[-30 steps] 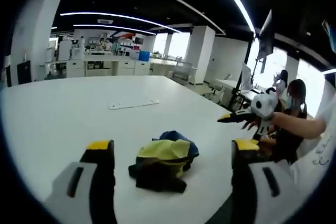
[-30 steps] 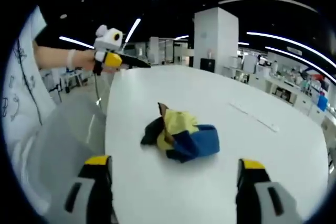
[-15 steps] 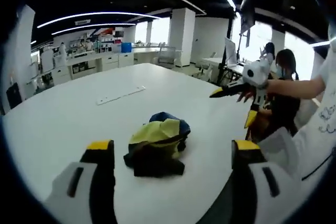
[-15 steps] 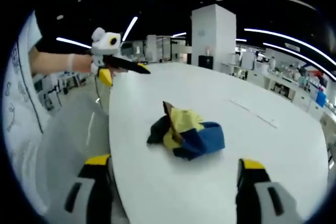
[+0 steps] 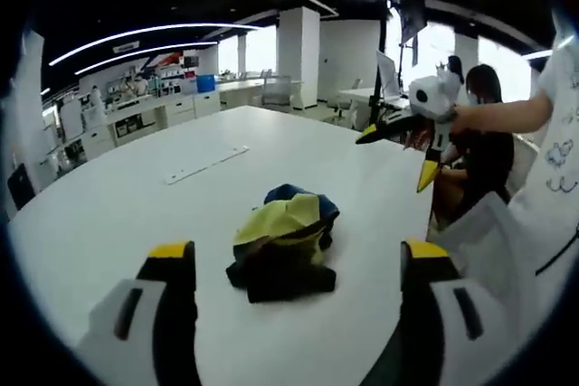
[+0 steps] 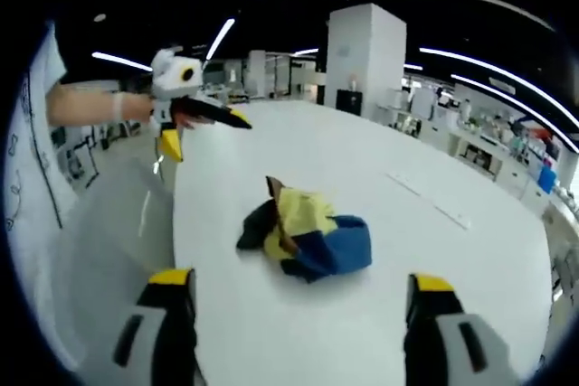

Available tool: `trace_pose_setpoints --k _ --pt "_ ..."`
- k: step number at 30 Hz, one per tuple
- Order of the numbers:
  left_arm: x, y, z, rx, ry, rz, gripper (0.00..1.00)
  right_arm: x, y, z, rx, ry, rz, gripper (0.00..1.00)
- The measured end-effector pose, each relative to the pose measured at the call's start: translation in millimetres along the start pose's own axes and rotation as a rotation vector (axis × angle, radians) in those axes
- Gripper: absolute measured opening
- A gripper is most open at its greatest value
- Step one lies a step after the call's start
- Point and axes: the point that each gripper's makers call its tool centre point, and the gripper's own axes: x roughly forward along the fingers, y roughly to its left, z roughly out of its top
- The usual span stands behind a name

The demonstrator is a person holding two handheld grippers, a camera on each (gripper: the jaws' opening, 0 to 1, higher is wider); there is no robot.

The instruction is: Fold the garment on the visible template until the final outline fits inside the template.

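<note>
The garment [image 5: 283,243], a crumpled heap of yellow, blue and dark cloth, lies on the white desk [image 5: 109,205] near its front edge, not yet spread out or folded. The left hand-held gripper [image 5: 291,264] hovers above the desk with its jaws wide apart and nothing between them; the heap sits straight ahead of it, almost centred between the yellow tips. The right hand-held gripper [image 6: 294,291] is likewise spread wide and empty, with the garment [image 6: 303,240] ahead of it, slightly to the left of centre. In the left gripper view the right hand-held gripper appears far right, raised above the desk edge, so the left one looks the nearer to the cloth. The bundle has no clear long axis. A thin flat white strip [image 5: 206,164] lies farther back on the desk; no template outline can be made out
</note>
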Motion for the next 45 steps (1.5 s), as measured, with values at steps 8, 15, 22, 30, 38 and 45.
trace_pose_setpoints --k 8,15,22,30,38,45 --pt "8 12.9 -13.8 -0.017 0.007 -0.01 0.83 5 -15 -7.8 -0.02 0.013 -0.027 0.94" --pt "12 15.9 -20.7 -0.026 0.028 -0.014 0.83 12 -28 -13.1 -0.014 0.017 -0.018 0.86" --pt "22 18.9 -31.3 -0.031 0.048 -0.03 0.72 28 -25 -16.5 -0.055 0.026 0.006 0.78" --pt "43 40.4 -47.6 -0.014 0.039 0.023 0.58 50 -19 -19.4 -0.1 0.028 0.018 0.46" --pt "58 60.5 -57.0 -0.007 0.026 0.095 0.35 72 -12 -28.2 -0.218 0.069 0.043 0.27" --pt "66 70.7 -74.6 0.002 0.056 0.101 0.24 84 -19 -35.7 -0.222 0.074 0.023 0.15"
